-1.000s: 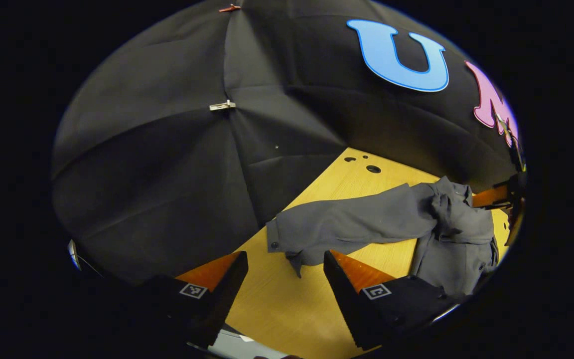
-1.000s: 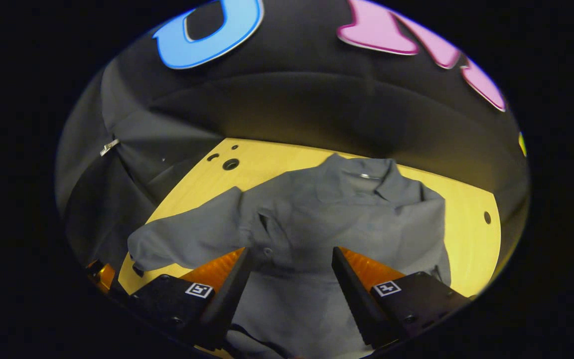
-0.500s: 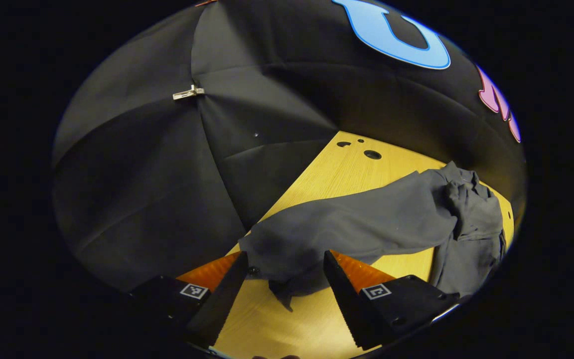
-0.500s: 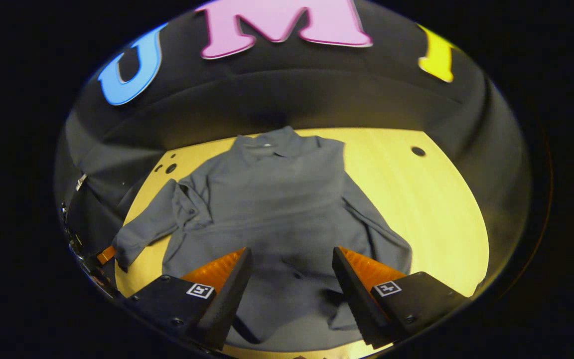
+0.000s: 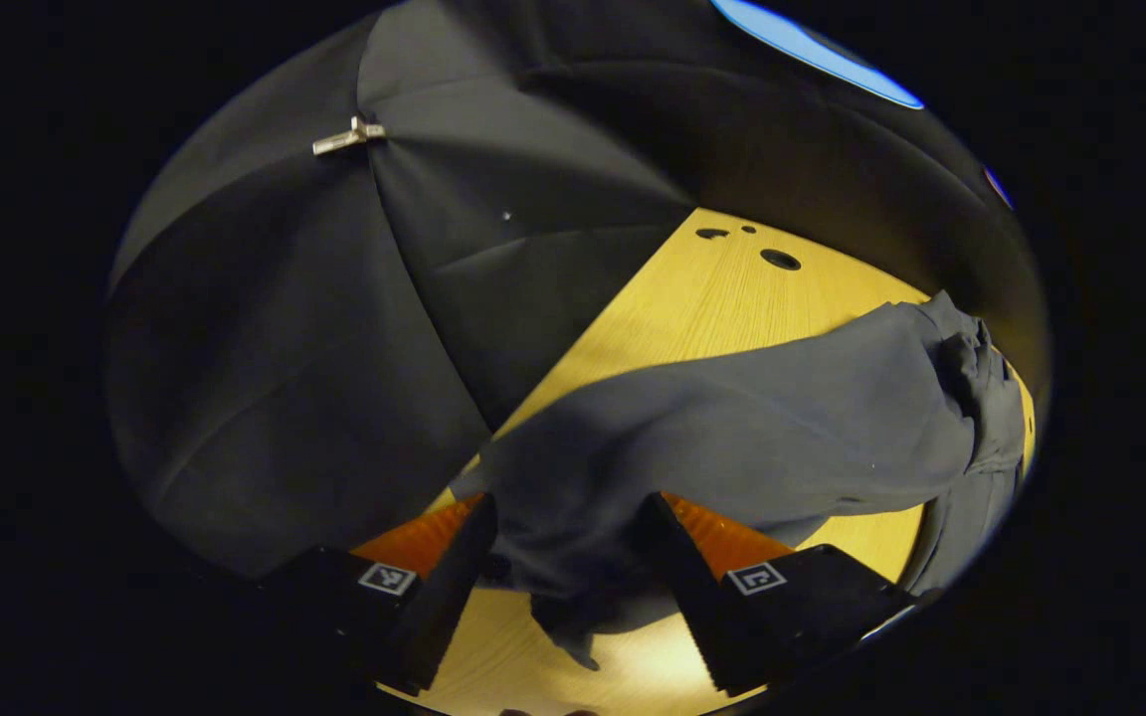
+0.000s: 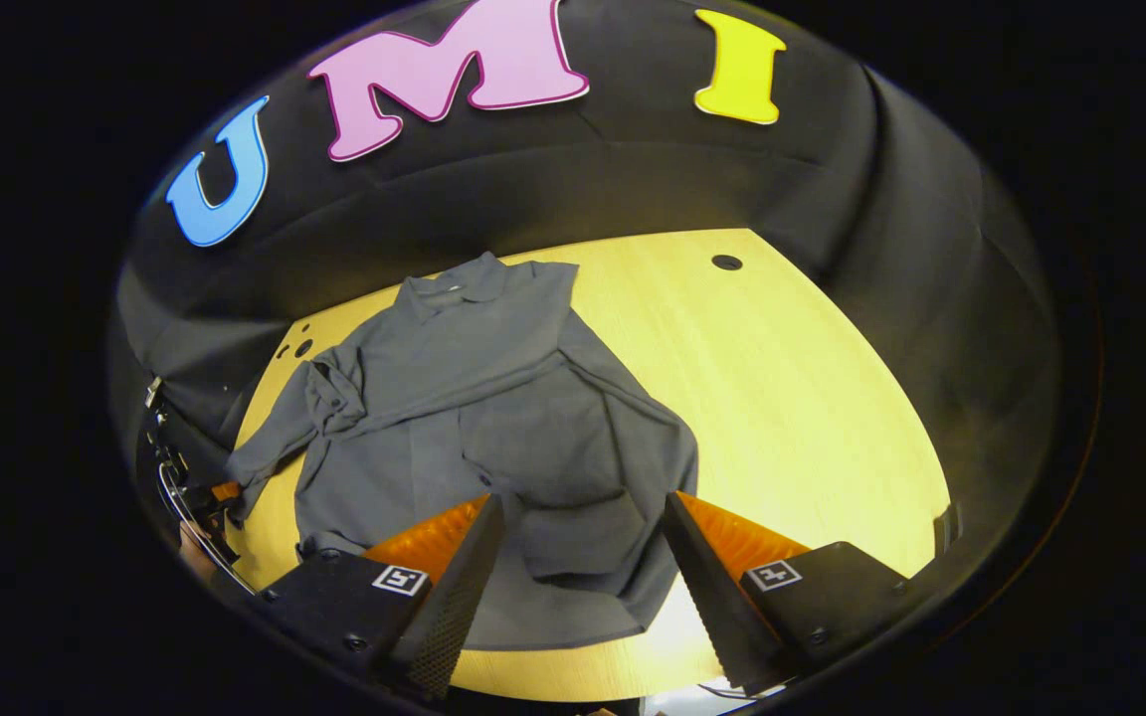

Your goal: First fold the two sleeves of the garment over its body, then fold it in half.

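**A:** Right, where does the shirt (image 6: 493, 398) lie now?

**B:** Flat on the desk (image 6: 812, 398), collar toward the booth's back wall. In the right gripper view one sleeve already lies folded across the body. The other sleeve (image 5: 732, 438) runs out sideways toward the desk's edge, and its cuff end sits between the fingers of the left tongs (image 5: 563, 537).

**A:** Clamped on it?

**B:** I judge not. The left tongs stand apart, with cloth in the gap but a clear space at each finger. The right tongs (image 6: 583, 542) are apart too, hovering above the hem with nothing between them.

**A:** So what could go wrong?

**B:** Mostly a poor bite. The cuff hangs loose and bunched, so closing now may catch only a corner, which could slip out partway through the fold. The sleeve end also lies near the desk's edge, so if it drops it may trail off the side.

**A:** And the body?

**B:** Nothing pins it. A hard pull on the sleeve could drag the whole shirt sideways and disturb the folded sleeve. There is also a crumpled ridge at the shoulder that may get folded in as a crease.
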Demonstrator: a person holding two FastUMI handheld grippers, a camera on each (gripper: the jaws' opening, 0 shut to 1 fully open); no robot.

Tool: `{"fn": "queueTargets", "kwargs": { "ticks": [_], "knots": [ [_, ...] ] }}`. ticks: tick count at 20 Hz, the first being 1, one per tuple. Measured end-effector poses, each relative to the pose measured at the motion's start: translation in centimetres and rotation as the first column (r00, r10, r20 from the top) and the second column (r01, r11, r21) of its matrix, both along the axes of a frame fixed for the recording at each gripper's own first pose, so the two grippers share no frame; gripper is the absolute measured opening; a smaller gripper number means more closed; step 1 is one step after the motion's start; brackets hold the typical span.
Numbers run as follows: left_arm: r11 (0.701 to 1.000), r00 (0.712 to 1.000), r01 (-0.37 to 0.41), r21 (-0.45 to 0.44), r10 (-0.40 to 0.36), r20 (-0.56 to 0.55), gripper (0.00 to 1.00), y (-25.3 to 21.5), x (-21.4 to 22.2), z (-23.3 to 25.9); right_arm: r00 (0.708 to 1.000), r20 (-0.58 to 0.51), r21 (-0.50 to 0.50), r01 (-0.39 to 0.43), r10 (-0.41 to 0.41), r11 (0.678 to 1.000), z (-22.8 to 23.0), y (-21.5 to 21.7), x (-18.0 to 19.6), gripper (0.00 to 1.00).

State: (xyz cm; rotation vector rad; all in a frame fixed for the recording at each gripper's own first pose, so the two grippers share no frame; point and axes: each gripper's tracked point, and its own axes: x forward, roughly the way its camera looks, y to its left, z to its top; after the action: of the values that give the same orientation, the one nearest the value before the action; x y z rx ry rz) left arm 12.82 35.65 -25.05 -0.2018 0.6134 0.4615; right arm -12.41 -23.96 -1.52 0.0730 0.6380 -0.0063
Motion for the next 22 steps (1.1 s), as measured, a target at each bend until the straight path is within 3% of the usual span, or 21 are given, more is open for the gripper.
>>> {"fn": "queueTargets", "kwargs": {
  "ticks": [2,4,6,9,11,15,22],
  "knots": [
    [1.000,1.000,0.014,0.008,-0.014,0.011,0.95,-0.4,-0.1,-0.3,1.000,0.004,0.023,0.019,-0.019,1.000,0.1,-0.3,-0.9,0.99],
    [0.998,0.998,0.058,0.029,-0.058,0.008,0.86,-1.4,0.2,-0.3,0.999,-0.007,0.040,0.034,-0.033,0.999,-0.4,-0.5,-1.7,0.99],
    [0.994,0.995,0.100,0.034,-0.099,-0.011,0.65,-2.5,0.6,-0.3,0.999,-0.034,0.038,0.034,-0.033,0.999,-1.2,-0.7,-2.4,0.99],
    [0.984,0.986,0.157,0.080,-0.151,-0.074,0.20,-3.6,0.6,-0.3,0.997,-0.075,0.017,0.016,-0.014,1.000,-2.4,-0.9,-2.5,0.99],
    [0.985,0.985,0.157,0.072,-0.151,-0.085,0.07,-4.1,0.7,0.0,0.996,-0.085,0.019,-0.002,0.004,1.000,-2.4,-0.6,-2.2,1.00],
    [0.997,0.997,0.070,-0.040,-0.071,-0.020,0.06,-5.2,0.3,1.4,0.993,-0.103,-0.002,-0.061,0.060,0.998,-2.4,0.1,-0.8,1.00],
    [0.997,0.987,0.064,-0.043,-0.057,0.148,0.05,-7.3,0.8,9.1,0.986,-0.099,0.016,-0.132,0.133,0.991,-1.8,1.8,1.9,1.00]
  ]
}}
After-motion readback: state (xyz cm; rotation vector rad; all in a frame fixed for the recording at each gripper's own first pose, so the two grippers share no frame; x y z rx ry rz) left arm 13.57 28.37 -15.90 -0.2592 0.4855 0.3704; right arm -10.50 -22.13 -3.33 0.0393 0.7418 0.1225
